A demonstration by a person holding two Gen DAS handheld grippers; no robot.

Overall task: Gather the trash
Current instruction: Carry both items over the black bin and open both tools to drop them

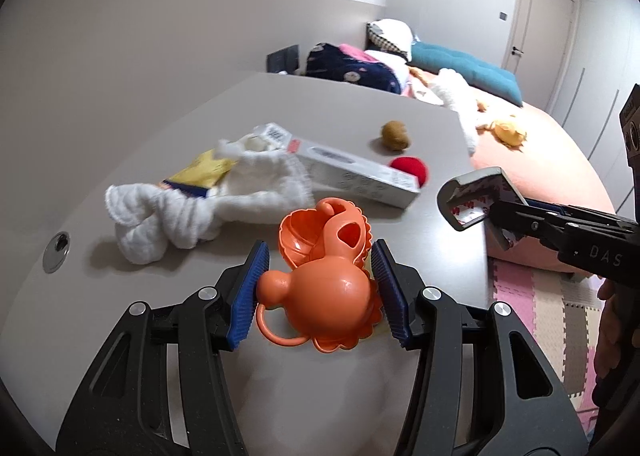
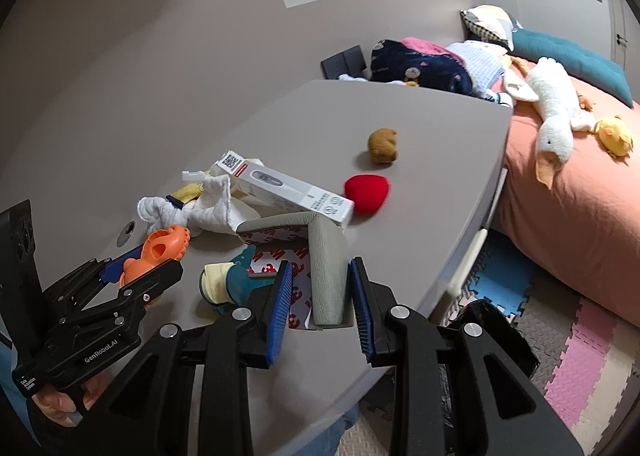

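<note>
Already we have the left gripper [image 1: 318, 292] clamped on the orange toy duck [image 1: 328, 296], lifted clear of the tabletop [image 1: 360, 108]. Our right gripper [image 2: 320, 298] pinches the grey corner guard [image 2: 326, 256], likely trash.

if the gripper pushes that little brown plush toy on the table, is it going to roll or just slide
The brown plush toy looks rounded and soft, so it would probably tumble a little, then stop rather than roll freely. It seems light for its size, and its fuzzy surface should drag on the smooth table.
</note>
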